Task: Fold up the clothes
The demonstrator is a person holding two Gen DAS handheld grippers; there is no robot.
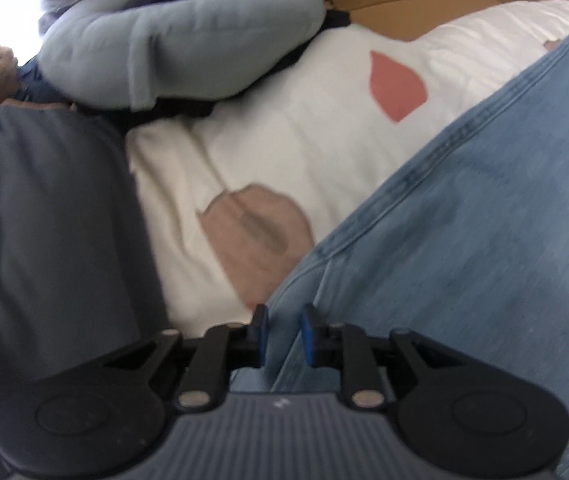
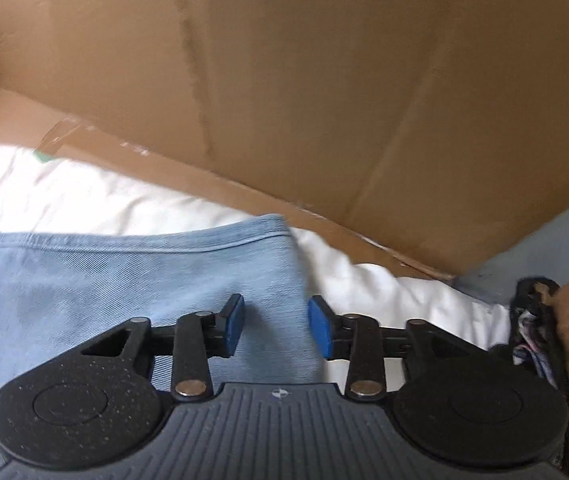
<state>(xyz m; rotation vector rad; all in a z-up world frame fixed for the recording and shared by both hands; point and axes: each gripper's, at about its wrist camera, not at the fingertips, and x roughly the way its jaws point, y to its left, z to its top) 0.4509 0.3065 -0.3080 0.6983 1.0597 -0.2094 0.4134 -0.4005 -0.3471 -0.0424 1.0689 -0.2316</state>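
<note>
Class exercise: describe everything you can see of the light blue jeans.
The light blue jeans are faded denim with stitched double seams. They lie spread on a white patterned cover. One hemmed edge runs near the cardboard. An edge sits between the open pads of the left hand-held gripper; the right hand-held gripper hangs open over a corner.

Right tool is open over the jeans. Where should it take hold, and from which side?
Grip the jeans at the free corner where the stitched hem meets the side edge, coming from the white bedding side. That corner lies flat and exposed just ahead of the right tool.
</note>
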